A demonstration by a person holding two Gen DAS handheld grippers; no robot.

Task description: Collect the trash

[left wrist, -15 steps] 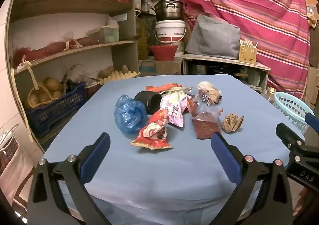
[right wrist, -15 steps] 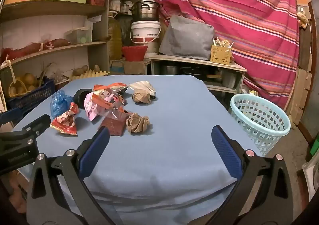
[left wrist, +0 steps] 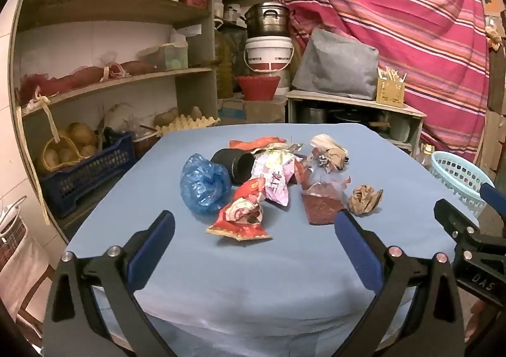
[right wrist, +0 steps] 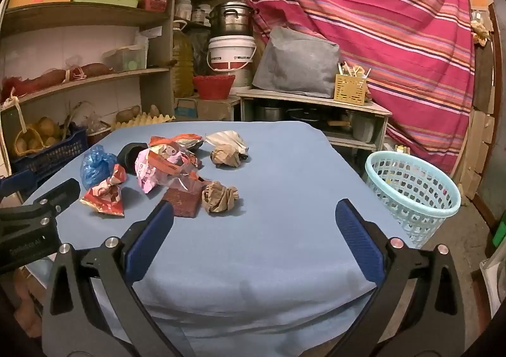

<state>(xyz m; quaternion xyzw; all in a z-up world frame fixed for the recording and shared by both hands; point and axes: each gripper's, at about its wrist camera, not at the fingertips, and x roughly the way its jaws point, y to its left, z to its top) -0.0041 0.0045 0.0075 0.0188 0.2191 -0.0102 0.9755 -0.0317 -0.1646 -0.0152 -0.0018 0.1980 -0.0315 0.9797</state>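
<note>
Right wrist: basket (right wrist: pixel 412 189) stands beside table (right wrist: pixel 284 198) edge.

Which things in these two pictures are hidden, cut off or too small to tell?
- Black cup, both views: wrappers cover its right part; its contents are hidden.
- Basket, right wrist view: whether anything lies at the bottom is unclear through the mesh; left wrist view, the right gripper covers its lower part.
- Pink wrapper: print too small to read.
</note>
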